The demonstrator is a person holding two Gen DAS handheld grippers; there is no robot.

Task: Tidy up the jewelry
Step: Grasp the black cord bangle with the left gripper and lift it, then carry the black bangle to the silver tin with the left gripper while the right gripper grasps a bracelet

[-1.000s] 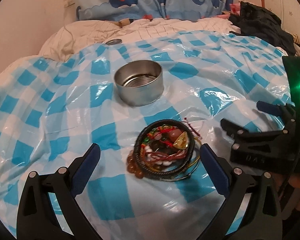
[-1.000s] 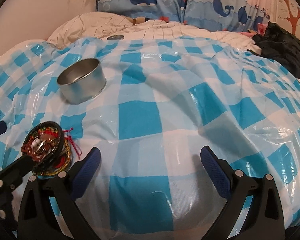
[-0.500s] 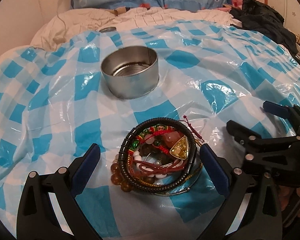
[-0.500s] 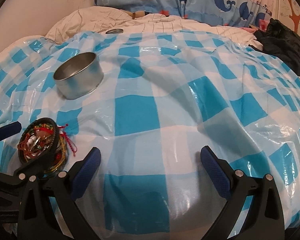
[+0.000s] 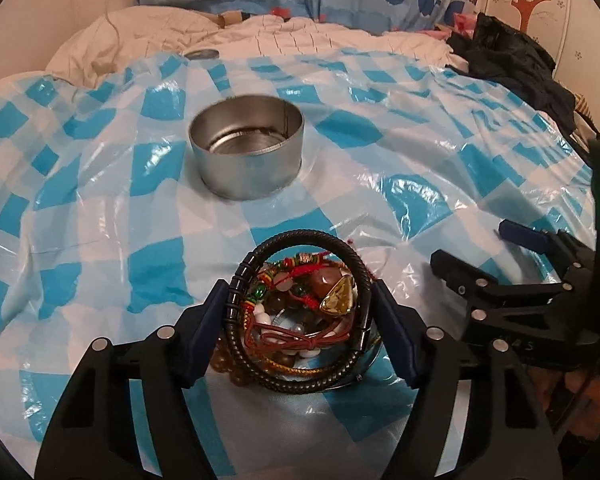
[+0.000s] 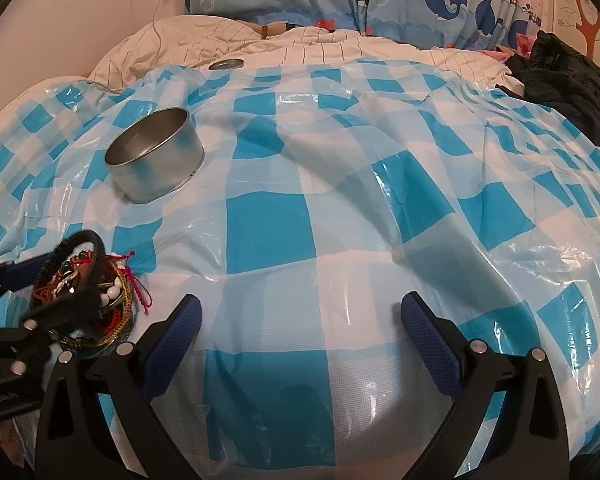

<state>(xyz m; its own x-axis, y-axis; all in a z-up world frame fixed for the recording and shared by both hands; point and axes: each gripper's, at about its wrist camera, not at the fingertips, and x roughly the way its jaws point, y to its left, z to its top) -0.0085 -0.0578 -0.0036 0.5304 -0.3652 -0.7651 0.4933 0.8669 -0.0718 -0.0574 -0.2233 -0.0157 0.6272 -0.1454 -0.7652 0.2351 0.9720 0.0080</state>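
Two claws in view. Left claw (image 5: 300,332) pinches a bundle of bracelets (image 5: 300,312) by its black coil (beads, cords tangled inside), low over the checked plastic sheet (image 6: 340,240). Right claw (image 6: 300,320) gapes wide, holding nothing. Metal tin (image 5: 246,150) sits beyond, apart.

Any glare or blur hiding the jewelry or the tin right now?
Left wrist view: jewelry pile sharp, glare only on the plastic sheet, tin clear. Right wrist view: left claw motion-blurred across the pile, tin sharp, edges bowed by the fisheye.
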